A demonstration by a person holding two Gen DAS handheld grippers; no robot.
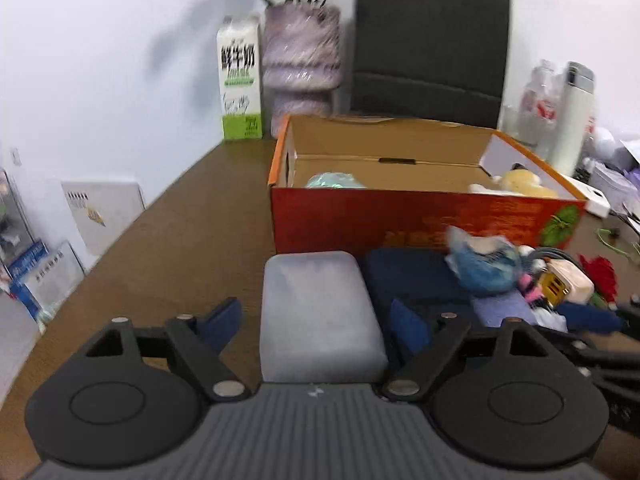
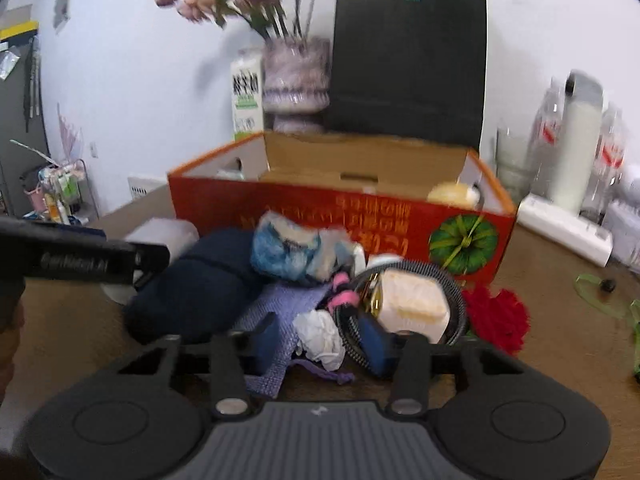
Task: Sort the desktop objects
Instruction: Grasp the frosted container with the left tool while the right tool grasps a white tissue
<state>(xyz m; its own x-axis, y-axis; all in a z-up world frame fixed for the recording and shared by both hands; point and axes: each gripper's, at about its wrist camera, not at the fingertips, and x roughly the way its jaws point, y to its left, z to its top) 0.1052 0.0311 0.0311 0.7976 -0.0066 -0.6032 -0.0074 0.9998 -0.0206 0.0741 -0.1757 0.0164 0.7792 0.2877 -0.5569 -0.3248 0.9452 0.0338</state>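
Observation:
My left gripper (image 1: 316, 322) is open, its blue fingers (image 1: 224, 320) on either side of a pale grey rounded box (image 1: 320, 312) on the brown table; a strip of table shows by the left finger. My right gripper (image 2: 322, 342) is open over the clutter, with crumpled white paper (image 2: 320, 338) on a purple cloth (image 2: 272, 304) between its fingers. The pile holds a navy pouch (image 2: 192, 288), a blue-white crumpled bag (image 2: 288, 252), a white block (image 2: 412, 304) ringed by a braided cable, and a red flower (image 2: 496, 316). Behind stands an open red cardboard box (image 2: 280, 204).
Inside the red box (image 1: 400, 220) lie a teal item (image 1: 334, 181) and a yellow plush (image 1: 520, 182). Behind it are a milk carton (image 1: 240, 84), a vase (image 1: 302, 64) and a black paper bag (image 1: 428, 48). Bottles and a white flask (image 2: 576, 148) stand right. The table edge (image 1: 120, 240) runs left.

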